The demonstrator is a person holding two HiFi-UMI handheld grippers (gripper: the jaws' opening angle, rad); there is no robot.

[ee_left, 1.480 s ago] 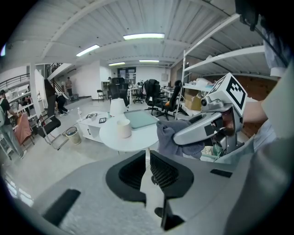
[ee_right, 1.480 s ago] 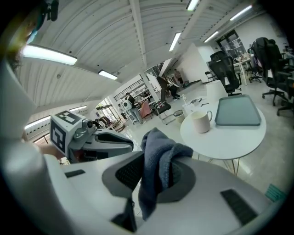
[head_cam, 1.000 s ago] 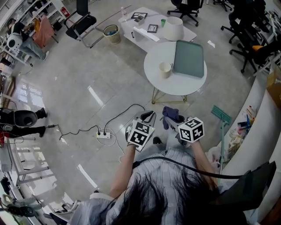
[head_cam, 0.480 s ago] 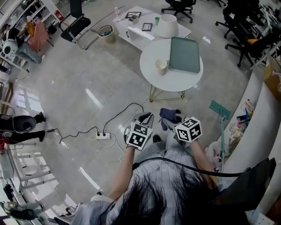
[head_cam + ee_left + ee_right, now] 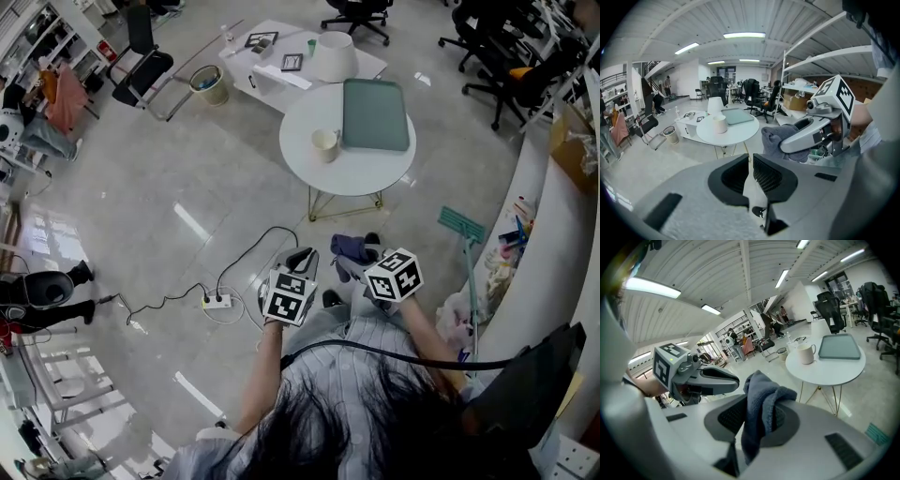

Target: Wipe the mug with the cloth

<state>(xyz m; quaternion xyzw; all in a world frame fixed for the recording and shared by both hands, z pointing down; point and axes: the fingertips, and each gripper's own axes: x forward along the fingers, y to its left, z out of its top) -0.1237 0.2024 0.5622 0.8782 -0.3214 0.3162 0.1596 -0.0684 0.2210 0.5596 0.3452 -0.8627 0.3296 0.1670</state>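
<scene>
A person stands well apart from a round white worktop [image 5: 361, 178], where the mug [image 5: 324, 144] sits beside a green tray [image 5: 375, 114]. The right gripper [image 5: 347, 264] has its jaws clamped on a blue cloth [image 5: 761, 401]. The left gripper [image 5: 300, 255] has its jaws nearly together and empty. Over the last second only the view has drifted, so wiping appears not to have begun.

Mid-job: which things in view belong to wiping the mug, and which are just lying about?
Job: mug on the round table; cloth in the right hand-held gripper.
Lying about: green tray, lampshade, power strip, bin.
</scene>
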